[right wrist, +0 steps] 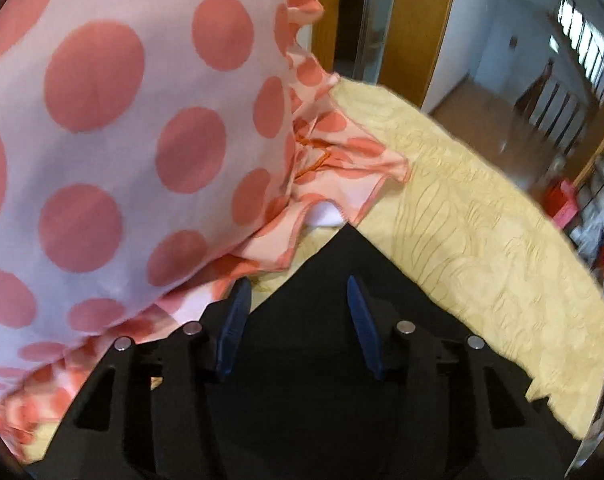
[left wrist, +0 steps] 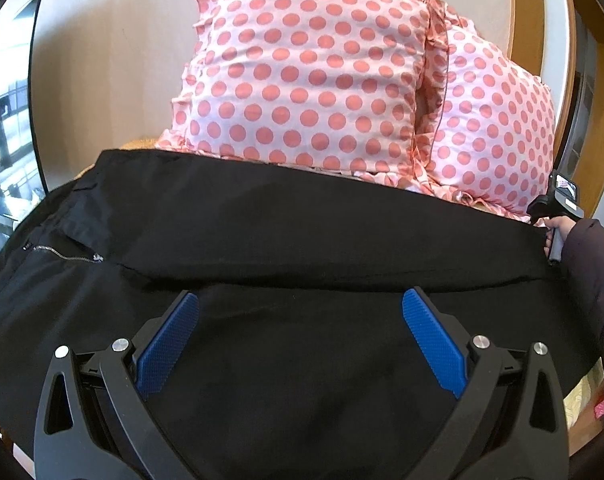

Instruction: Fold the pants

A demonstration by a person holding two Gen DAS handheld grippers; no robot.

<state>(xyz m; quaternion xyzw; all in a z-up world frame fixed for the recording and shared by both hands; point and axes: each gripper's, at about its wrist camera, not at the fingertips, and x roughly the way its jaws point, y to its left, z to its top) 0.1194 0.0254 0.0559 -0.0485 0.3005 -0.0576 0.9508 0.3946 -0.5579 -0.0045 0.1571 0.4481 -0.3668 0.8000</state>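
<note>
Black pants (left wrist: pixel 281 220) lie spread across the bed, zipper and waist at the left, legs running right, one leg folded over along a lengthwise crease. My left gripper (left wrist: pixel 302 300) is open, its blue pads (left wrist: pixel 169 344) hovering over the near middle of the pants. The right gripper shows at the far right of the left wrist view (left wrist: pixel 558 208), held by a hand at the leg ends. In the right wrist view the right gripper (right wrist: pixel 297 288) is open over a black corner of the pants (right wrist: pixel 334 256), nothing between its pads (right wrist: pixel 362 320).
Two pink pillows with coral polka dots (left wrist: pixel 310 76) stand against the wall behind the pants and fill the left of the right wrist view (right wrist: pixel 113 140). A yellow quilted bedspread (right wrist: pixel 482 232) covers the bed. A doorway and wooden frame (right wrist: pixel 418 20) lie beyond the bed's edge.
</note>
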